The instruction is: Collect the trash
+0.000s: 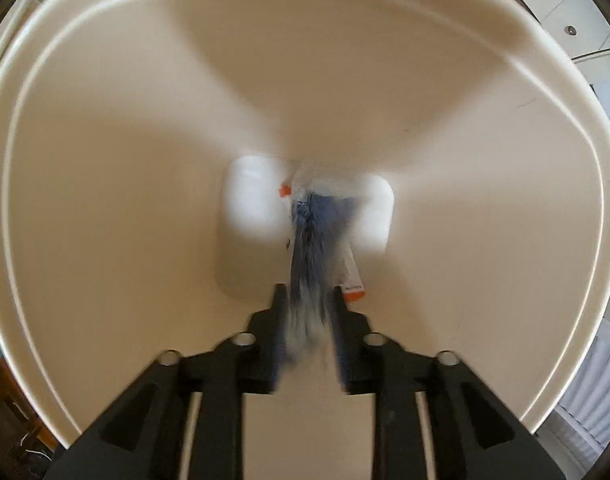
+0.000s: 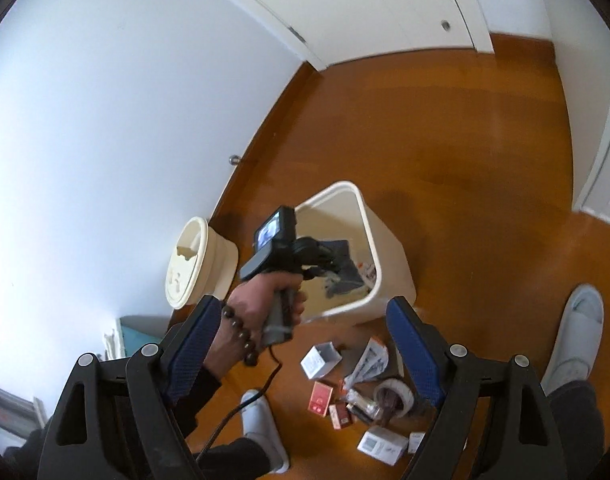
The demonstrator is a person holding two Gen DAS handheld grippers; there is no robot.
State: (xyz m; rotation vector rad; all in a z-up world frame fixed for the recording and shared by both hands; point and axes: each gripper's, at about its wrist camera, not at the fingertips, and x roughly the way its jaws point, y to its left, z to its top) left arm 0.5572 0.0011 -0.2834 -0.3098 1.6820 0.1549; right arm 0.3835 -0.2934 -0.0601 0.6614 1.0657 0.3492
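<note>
Nearest, our right gripper [image 2: 305, 344] hangs spread and empty above the floor trash [image 2: 361, 396] (boxes, wrappers, a tape roll), ready for a pick. Farther, our left gripper [image 1: 308, 300] reaches into the white bin [image 2: 369, 240], jaws around a blurred blue wrapper [image 1: 313, 240]; whether it is gripped or dropping, we cannot tell.

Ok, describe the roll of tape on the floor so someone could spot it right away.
Start at the cream trash bin on the wooden floor. In the litter pile just in front of it lies the tape roll. It is the only round ring there, white with a dark core, among boxes and wrappers.
</note>
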